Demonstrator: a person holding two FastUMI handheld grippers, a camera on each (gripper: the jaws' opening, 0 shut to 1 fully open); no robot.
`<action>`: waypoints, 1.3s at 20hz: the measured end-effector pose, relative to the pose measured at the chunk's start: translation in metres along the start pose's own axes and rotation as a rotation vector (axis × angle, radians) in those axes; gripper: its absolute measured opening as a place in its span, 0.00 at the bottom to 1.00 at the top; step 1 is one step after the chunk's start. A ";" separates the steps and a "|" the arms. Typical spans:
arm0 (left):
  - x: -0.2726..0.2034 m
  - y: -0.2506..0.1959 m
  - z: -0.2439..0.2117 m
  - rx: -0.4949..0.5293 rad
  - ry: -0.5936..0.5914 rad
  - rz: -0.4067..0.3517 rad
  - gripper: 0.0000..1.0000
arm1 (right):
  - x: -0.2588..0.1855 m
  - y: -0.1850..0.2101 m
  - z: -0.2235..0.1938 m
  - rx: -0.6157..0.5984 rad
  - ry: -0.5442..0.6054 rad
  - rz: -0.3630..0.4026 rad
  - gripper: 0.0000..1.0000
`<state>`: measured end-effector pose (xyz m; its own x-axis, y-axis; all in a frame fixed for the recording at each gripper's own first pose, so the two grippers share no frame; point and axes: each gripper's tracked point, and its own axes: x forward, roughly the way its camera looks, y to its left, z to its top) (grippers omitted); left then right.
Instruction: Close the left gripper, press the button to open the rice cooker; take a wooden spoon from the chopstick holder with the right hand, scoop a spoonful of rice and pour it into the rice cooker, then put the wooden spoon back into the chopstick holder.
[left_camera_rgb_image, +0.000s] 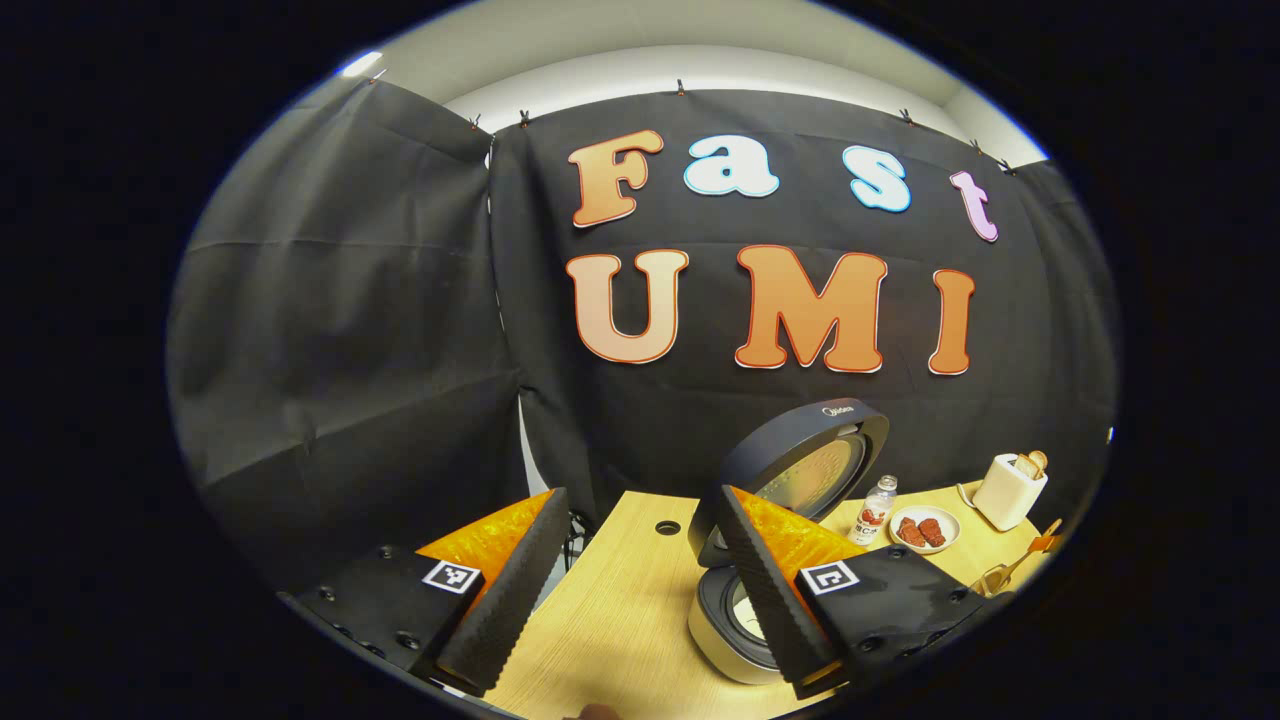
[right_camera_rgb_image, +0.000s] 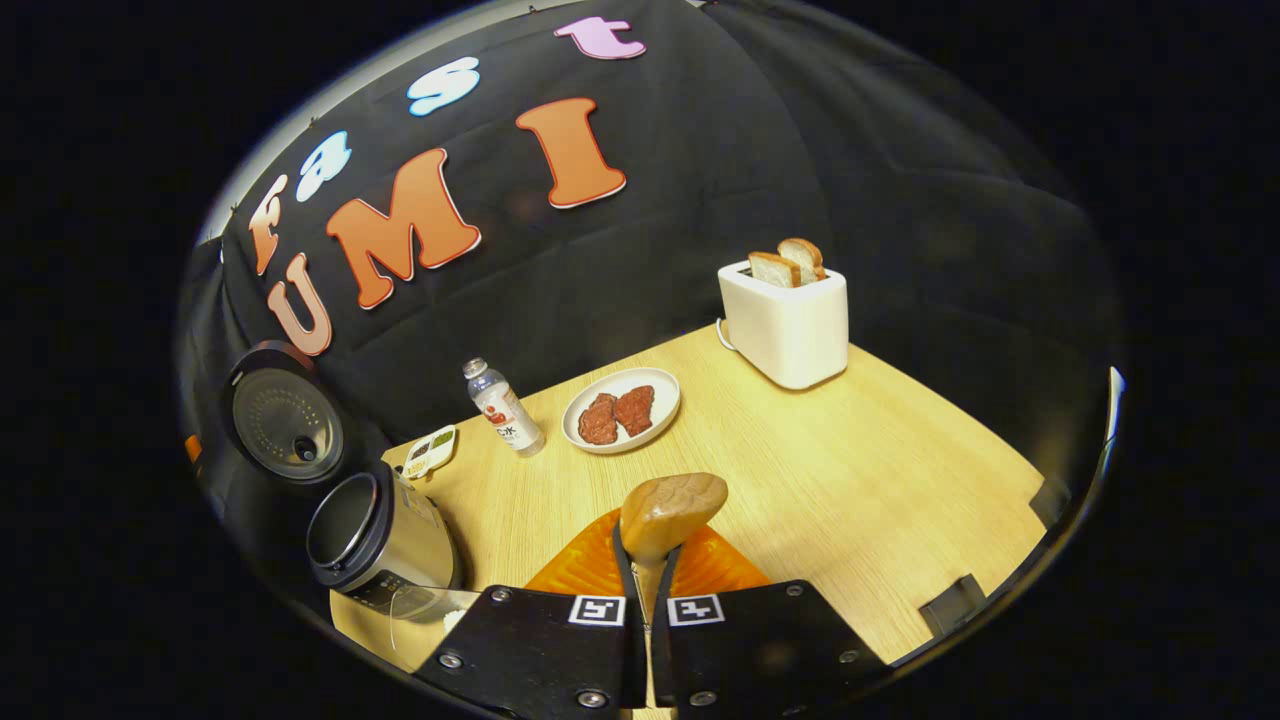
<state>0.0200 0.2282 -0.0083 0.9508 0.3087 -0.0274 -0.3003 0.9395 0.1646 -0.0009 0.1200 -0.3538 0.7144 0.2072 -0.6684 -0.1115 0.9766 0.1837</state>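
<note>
The right gripper (right_camera_rgb_image: 648, 590) has its fingers pressed together on the handle of the wooden spoon (right_camera_rgb_image: 668, 510), whose long axis runs straight out ahead of the fingers so that the bowl leads, held above the table (right_camera_rgb_image: 900, 480) with its back turned up. From this gripper the rice cooker (right_camera_rgb_image: 375, 540) lies down and to the left, lid (right_camera_rgb_image: 285, 425) swung up and the pot mouth open, so the coming move looks like a swing leftward across the table. A clear container (right_camera_rgb_image: 420, 608) sits near the cooker's base on the near side; it may be the rice supply, though it is too faint at the edge to be sure. The left gripper (left_camera_rgb_image: 640, 580) hangs with its fingers spread apart and nothing between them, close over the open cooker, so it is the nearer hand to the pot yet idle. Farther back on the pale wood stand a small bottle (right_camera_rgb_image: 505, 408), a plate of meat pieces (right_camera_rgb_image: 622, 410) and a white toaster (right_camera_rgb_image: 785, 320) with bread, well apart from the spoon's likely path; dark cloth walls close the booth behind
</note>
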 end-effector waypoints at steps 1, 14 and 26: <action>-0.002 0.000 0.000 0.000 0.000 0.003 1.00 | 0.002 -0.002 -0.004 0.008 0.004 -0.001 0.01; 0.001 -0.021 0.016 0.004 -0.008 -0.013 1.00 | 0.000 -0.067 0.004 -0.050 -0.025 -0.236 0.95; 0.057 -0.098 0.121 -0.038 -0.081 -0.094 1.00 | -0.048 -0.035 0.085 -0.179 -0.112 -0.188 0.95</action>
<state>0.1125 0.1357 0.0936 0.9774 0.2077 0.0393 -0.2111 0.9691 0.1275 0.0275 0.0710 -0.2675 0.8047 0.0235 -0.5932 -0.0830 0.9939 -0.0731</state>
